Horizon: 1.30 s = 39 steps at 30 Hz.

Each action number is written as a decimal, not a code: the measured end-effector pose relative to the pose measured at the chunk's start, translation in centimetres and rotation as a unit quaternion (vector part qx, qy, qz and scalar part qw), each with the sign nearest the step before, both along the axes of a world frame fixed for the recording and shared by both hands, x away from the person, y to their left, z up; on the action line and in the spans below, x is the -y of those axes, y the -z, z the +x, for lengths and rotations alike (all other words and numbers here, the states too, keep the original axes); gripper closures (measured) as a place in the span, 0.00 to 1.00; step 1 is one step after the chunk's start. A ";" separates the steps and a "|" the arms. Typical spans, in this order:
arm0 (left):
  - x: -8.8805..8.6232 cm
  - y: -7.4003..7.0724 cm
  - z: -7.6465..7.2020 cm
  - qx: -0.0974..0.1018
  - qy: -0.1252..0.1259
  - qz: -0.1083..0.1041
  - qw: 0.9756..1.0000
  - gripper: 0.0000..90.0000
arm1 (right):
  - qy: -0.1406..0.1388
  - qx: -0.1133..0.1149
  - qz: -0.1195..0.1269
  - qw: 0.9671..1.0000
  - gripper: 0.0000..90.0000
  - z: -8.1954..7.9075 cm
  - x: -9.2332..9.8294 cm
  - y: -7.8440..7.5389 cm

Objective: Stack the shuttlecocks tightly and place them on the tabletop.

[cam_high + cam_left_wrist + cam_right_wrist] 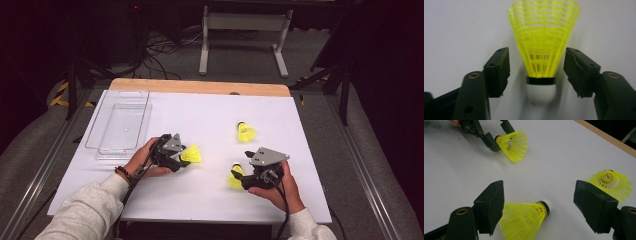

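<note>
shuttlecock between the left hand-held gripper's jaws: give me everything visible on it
The shuttlecock has a yellow mesh skirt that looks like plastic, a black band and a rounded white tip. It lies on its side on the white table, tip toward the left hand-held gripper and skirt flaring away. The black jaws stand on either side of the lower skirt with gaps showing, so nothing is pressing it. It sits left of the other two shuttlecocks, near the table's middle.

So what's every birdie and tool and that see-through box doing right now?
Left tool: open, jaws either side of a shuttlecock, not touching it.
Left shuttlecock: lying on its side on the table between those jaws.
Right tool: open around another shuttlecock, no clear squeeze.
Near shuttlecock: lying on its side.
Far shuttlecock: resting on its skirt, cork up, alone.
Clear tray: empty.
</note>
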State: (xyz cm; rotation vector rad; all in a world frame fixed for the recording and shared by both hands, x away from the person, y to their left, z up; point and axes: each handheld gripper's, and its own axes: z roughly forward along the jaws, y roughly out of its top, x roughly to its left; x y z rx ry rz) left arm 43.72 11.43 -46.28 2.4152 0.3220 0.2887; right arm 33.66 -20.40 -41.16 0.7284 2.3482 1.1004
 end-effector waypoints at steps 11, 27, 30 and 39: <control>1.7 0.1 1.2 -0.047 0.002 -0.010 0.999 0.33 | -0.005 -0.006 -0.004 1.000 0.29 0.0 0.0 0.1; 0.8 -2.1 -0.3 0.065 0.045 0.091 0.993 0.62 | 0.001 -0.002 -0.001 1.000 0.28 0.0 0.3 0.0; 1.4 -1.4 -0.4 0.062 0.063 0.101 0.991 0.61 | -0.001 -0.002 -0.005 1.000 0.28 0.0 0.1 0.0; 1.5 -1.1 -0.3 0.069 0.065 0.109 0.990 0.54 | -0.003 -0.004 -0.010 1.000 0.27 0.0 0.0 0.2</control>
